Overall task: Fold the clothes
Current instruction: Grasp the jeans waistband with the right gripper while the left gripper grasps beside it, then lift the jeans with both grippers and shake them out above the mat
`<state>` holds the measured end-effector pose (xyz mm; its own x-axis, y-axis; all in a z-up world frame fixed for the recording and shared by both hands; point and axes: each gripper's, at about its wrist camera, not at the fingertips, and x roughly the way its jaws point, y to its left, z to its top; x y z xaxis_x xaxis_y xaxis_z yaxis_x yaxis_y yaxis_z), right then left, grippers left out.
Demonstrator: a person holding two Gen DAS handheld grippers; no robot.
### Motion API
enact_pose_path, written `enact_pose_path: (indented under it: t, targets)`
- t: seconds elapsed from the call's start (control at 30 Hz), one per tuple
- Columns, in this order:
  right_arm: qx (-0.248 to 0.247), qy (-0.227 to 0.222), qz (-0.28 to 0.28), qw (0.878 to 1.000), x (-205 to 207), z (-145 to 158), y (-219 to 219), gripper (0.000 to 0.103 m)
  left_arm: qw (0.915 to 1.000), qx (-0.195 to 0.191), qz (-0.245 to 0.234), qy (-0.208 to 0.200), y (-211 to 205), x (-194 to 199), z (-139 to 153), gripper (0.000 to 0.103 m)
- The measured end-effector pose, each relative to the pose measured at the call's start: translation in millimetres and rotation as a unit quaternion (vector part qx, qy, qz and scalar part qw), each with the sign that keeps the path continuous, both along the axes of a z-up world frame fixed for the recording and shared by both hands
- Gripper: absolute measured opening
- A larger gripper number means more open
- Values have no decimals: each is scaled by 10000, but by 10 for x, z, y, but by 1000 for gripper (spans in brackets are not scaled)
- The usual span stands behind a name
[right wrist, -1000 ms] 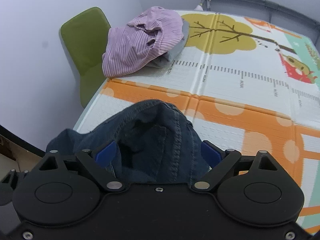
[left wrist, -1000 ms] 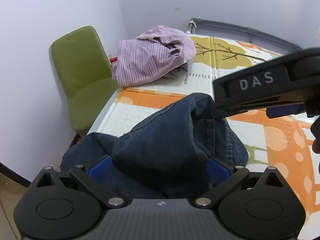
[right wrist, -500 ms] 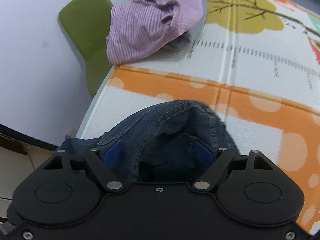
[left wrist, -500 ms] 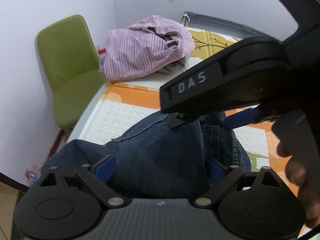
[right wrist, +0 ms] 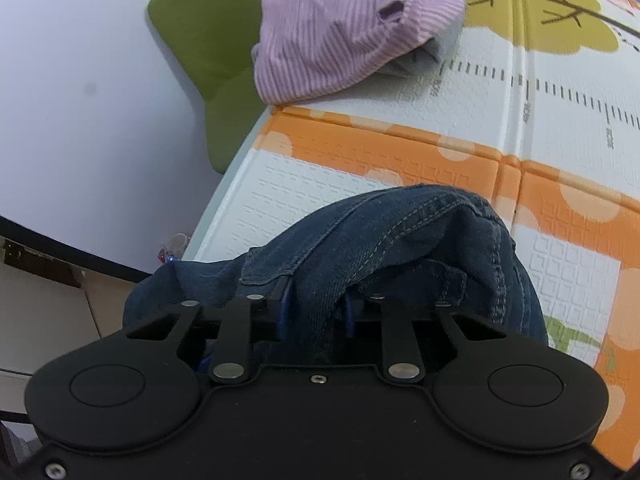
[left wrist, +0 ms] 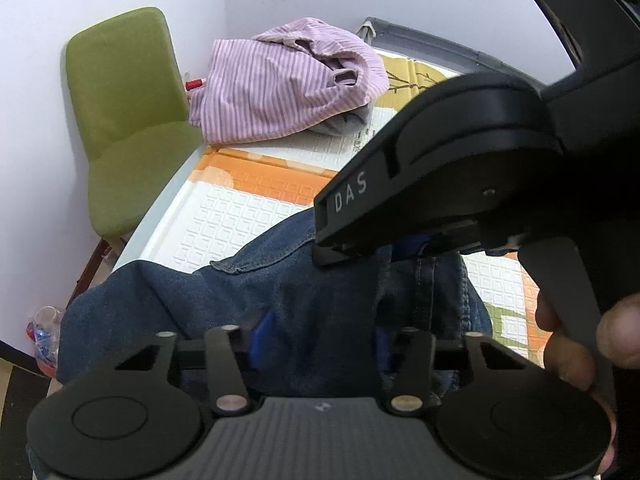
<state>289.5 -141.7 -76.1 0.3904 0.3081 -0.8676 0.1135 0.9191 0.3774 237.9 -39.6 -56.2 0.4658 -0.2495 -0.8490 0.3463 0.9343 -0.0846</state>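
The crumpled dark-blue denim jeans (right wrist: 400, 248) sit bunched at the play mat's (right wrist: 500, 160) six o'clock edge, left gripper (left wrist: 318, 336) and right gripper (right wrist: 316, 312) both closing onto denim folds (pinch step), so next: lift and spread.

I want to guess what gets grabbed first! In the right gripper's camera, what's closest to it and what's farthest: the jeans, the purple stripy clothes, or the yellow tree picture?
1. Jeans, bunched right at the right gripper.
2. Purple stripy clothes, upper left.
3. Yellow tree picture, upper right, a little beyond.
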Motion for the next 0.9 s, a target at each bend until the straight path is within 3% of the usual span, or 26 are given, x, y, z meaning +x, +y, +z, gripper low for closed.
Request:
enact_pose_path:
  t: [0.13, 0.23, 0.6, 0.9]
  targets:
    - [-31, -89, 7, 10000, -44, 65, -3, 18, 9999, -127, -104, -22, 30, -43, 65, 32]
    - [-66, -209, 46, 9997, -98, 116, -13, 17, 9994, -286, -183, -32, 69, -70, 123, 27]
    - [-148, -836, 199, 9962, -660, 637, -200, 15, 9945, -693, -770, -167, 66, -432, 601, 24]
    - [-306, -1322, 239, 9905, -1373, 1132, -515, 15, 9861, -797, -1429, -278, -256, -939, 913, 24]
